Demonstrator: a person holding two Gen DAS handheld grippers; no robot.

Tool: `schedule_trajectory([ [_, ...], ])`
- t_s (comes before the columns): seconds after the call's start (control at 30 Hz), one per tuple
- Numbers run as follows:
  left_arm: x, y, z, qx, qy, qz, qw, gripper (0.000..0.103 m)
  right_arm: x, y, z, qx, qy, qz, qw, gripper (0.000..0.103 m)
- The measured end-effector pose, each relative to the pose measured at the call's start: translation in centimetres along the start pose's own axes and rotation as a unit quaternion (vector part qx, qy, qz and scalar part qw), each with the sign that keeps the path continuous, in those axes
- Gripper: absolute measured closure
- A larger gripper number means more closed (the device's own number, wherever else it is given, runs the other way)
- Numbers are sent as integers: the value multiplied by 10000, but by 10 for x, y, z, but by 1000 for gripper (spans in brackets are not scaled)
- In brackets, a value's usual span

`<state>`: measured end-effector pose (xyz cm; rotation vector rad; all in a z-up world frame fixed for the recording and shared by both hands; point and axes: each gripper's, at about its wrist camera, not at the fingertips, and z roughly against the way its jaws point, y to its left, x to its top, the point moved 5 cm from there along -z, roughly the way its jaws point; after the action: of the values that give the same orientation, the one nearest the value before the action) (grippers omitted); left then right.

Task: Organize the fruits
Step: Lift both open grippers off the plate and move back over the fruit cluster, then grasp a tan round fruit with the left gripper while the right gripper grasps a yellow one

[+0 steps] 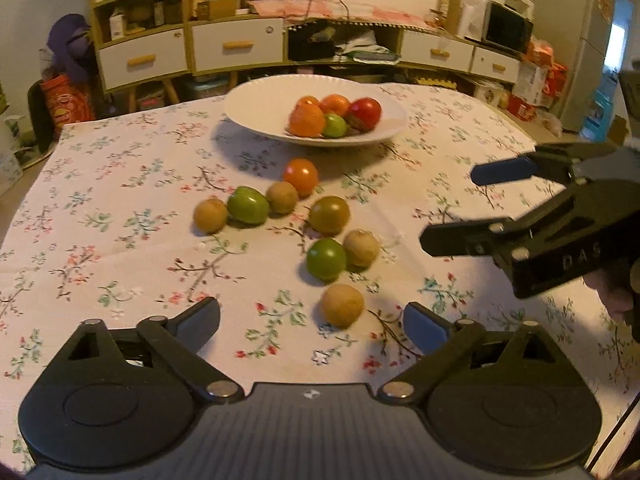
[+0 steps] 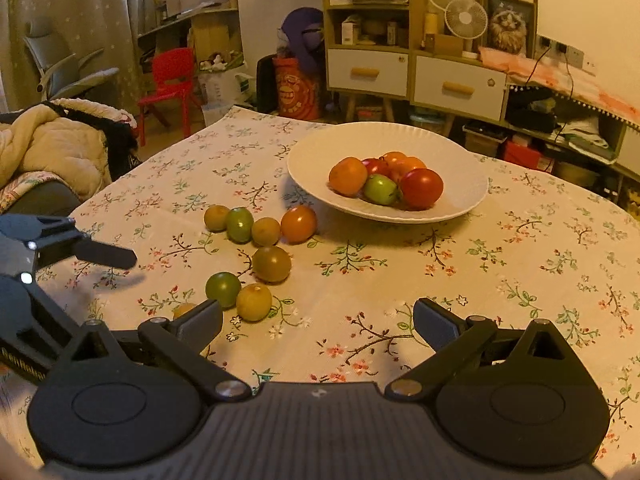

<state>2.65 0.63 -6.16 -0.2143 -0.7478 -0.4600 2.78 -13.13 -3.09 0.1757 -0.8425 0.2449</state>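
Meanwhile, eight small round fruits (image 1: 326, 258) lie loose on the floral tablecloth (image 1: 120, 240) just before the white plate (image 1: 260, 108), which already holds several. Both the left gripper (image 1: 312, 318) and right gripper (image 2: 318, 320) hover with jaws spread, empty. Smooth, light and prone to rolling, each fruit probably wants a gentle pinch across its middle; cluttered shelves (image 1: 168, 32) stand beyond.

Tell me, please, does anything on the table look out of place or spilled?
Nothing is spilled or damaged. Only the loose fruits look out of place: eight lie scattered on the tablecloth in front of the white plate, which already holds five.
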Motion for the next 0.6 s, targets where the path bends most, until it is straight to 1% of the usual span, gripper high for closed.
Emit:
schedule_trajectory([
  [0.03,-1,-2,-2,-18,29,-29,10000,18,-1,0,-1,-3,21,-10,10000,1],
  [0.07,-3,-3,-4,-38,66,-44,10000,26,-2,-1,-2,-15,38,-18,10000,1],
  [0.1,-4,-4,-6,-58,95,-39,9999,31,-3,-1,-2,-27,56,-23,10000,1],
  [0.13,-5,-4,-7,-85,116,-18,9999,33,-4,-1,-4,-32,83,-22,10000,1],
  [0.3,-6,-5,-9,-217,108,89,9997,52,-7,0,-7,-27,149,13,9999,1],
  [0.47,-3,-6,-11,-275,63,131,9995,64,-6,2,-9,-6,183,49,9998,1],
  [0.53,-2,-6,-12,-295,53,141,9994,72,-6,2,-10,-3,185,47,9998,1],
  [0.57,-1,-6,-12,-305,56,140,9994,81,-6,2,-10,-1,186,47,9998,1],
  [0.6,-1,-7,-12,-323,82,143,9993,85,-7,2,-10,0,189,44,9998,1],
])
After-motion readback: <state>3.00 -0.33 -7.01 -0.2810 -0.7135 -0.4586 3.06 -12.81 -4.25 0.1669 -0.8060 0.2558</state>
